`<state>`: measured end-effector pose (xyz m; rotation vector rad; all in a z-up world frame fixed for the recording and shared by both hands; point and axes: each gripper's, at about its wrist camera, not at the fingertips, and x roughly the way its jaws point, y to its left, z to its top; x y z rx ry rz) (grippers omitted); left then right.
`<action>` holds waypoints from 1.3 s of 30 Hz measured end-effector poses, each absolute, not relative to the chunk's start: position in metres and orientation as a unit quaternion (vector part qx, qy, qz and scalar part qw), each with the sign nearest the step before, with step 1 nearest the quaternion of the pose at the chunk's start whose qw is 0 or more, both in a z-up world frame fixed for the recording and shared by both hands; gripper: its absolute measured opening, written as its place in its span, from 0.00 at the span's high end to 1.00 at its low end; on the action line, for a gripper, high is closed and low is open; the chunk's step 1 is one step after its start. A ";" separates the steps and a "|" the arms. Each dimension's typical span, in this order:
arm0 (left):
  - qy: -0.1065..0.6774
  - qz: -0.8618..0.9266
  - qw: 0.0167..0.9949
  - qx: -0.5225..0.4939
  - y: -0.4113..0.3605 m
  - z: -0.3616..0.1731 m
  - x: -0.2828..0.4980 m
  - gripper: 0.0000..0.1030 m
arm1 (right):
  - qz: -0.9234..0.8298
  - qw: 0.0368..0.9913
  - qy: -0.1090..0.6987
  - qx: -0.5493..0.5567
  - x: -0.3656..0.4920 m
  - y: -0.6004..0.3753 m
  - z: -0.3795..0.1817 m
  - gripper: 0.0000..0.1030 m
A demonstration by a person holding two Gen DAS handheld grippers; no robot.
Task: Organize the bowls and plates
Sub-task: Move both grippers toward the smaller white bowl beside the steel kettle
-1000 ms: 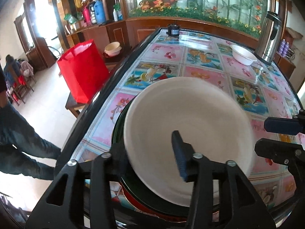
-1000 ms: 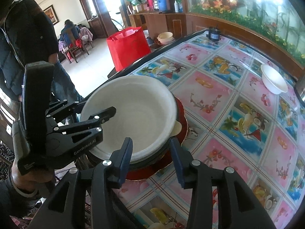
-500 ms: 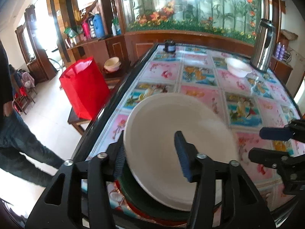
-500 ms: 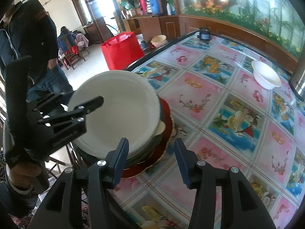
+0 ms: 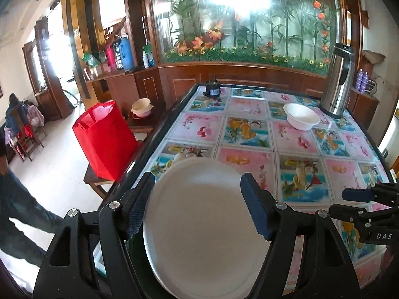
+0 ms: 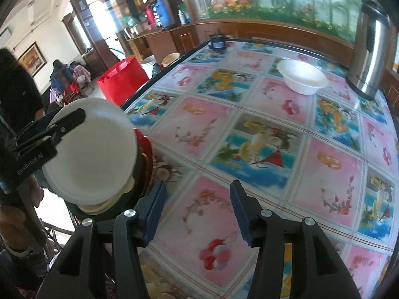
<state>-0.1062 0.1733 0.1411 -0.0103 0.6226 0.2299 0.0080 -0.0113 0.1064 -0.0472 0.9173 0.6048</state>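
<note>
White plate (image 5: 199,224) held tilted above a plate stack (image 6: 139,174) at the desk's (image 6: 249,114) near corner.
Left gripper (image 5: 197,206) fingers straddle the smooth round plate; whether they pinch it cannot be told. Right gripper (image 6: 197,211) fingers spread, empty. Beyond: white bowl (image 5: 301,116), steel flask (image 5: 336,79), red bag (image 5: 106,139).

Room: tiled table (image 5: 249,129) before a wood-panelled counter (image 5: 224,77) and a glass case of artificial flowers (image 5: 244,20) with glare, pale floor (image 5: 49,169) at left, red bag (image 5: 106,137) on a low bench (image 5: 99,179), bright doorway (image 5: 45,57) beyond.
</note>
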 end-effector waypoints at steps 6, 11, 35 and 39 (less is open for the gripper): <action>0.304 0.125 0.944 -0.010 0.181 0.144 -0.102 0.31 | 0.288 0.851 0.440 -0.011 0.014 -0.020 0.102 0.48; 0.305 0.133 0.942 -0.032 0.193 0.144 -0.105 0.31 | 0.303 0.845 0.441 -0.018 0.015 -0.009 0.100 0.47; 0.301 -0.076 0.950 -0.043 0.093 0.183 -0.078 0.30 | 0.231 0.867 0.442 -0.002 0.058 -0.050 0.103 0.39; 0.323 -0.053 0.945 -0.020 0.076 0.173 -0.026 0.30 | 0.195 0.870 0.452 0.008 0.089 -0.081 0.099 0.39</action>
